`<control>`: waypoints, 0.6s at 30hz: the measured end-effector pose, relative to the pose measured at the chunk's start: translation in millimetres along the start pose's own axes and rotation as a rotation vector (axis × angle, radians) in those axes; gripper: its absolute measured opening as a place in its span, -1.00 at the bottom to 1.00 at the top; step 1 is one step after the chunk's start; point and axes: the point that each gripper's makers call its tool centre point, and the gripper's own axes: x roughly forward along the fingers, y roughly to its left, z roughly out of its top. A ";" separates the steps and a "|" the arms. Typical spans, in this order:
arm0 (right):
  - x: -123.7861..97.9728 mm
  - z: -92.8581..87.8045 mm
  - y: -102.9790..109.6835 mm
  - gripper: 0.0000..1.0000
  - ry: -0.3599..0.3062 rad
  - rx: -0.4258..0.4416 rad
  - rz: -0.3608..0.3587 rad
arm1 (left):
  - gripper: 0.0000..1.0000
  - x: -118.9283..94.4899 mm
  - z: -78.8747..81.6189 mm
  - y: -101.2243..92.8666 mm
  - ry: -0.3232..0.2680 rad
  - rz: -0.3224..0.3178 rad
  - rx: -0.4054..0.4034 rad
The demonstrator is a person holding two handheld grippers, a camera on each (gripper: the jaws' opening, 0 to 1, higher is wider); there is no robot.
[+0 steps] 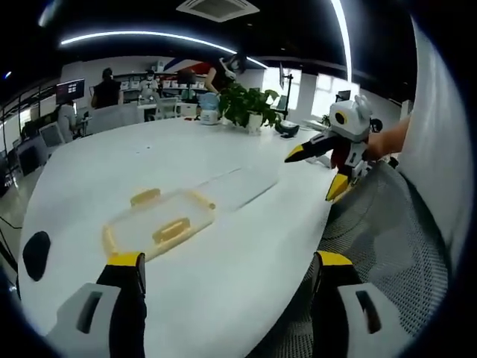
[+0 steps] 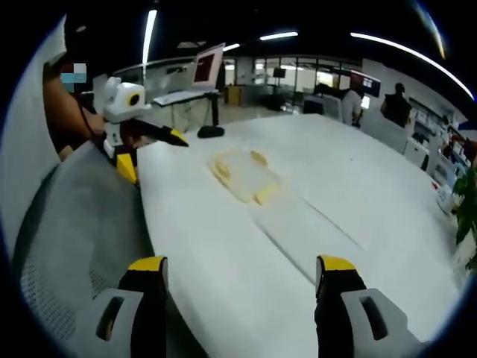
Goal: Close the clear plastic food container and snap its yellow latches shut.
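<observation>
The clear, flat plastic food container with yellow latches [image 1: 159,221] lay on the broad white bench [image 1: 134,168], ahead of and a little left of centre between the left gripper [image 1: 227,272], whose yellow-tipped jaws stood released and well apart with nothing between them. In the right gripper view the same container [image 2: 242,176] sat further up the bench, ahead of the right gripper [image 2: 242,276], whose jaws were likewise spread wide and empty. Neither gripper touched the container; both hung back over the near edge of the bench.

Judging by how large it appeared, the container lay nearer the left gripper, so that one seemed better placed to reach first. Its long axis ran slantwise across the left gripper view, from lower left to upper right, with one yellow latch [image 1: 144,197] on the far long side and another [image 1: 171,230] on the near side. Whether the lid was already seated could not be told.

The bench around the container was bare, giving open room on every side. A grey mesh chair back [image 1: 387,246] stood just beside the near edge of the bench, between the two grippers, and might crowd a low approach. A potted green plant [image 1: 248,104] stood well apart at the far end.
</observation>
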 end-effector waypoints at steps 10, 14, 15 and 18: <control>7.1 1.3 -7.2 0.58 0.023 -0.011 0.009 | 0.88 6.4 0.3 11.0 0.011 -0.008 0.013; 10.3 3.2 -8.9 0.58 0.025 -0.018 0.013 | 0.88 7.7 2.3 16.1 0.013 -0.008 0.023; 11.1 3.5 -9.5 0.58 0.025 -0.020 0.014 | 0.88 7.7 2.7 17.2 0.012 -0.006 0.025; 14.1 6.3 -11.3 0.58 0.026 -0.025 0.016 | 0.87 8.0 3.6 21.9 0.013 -0.003 0.026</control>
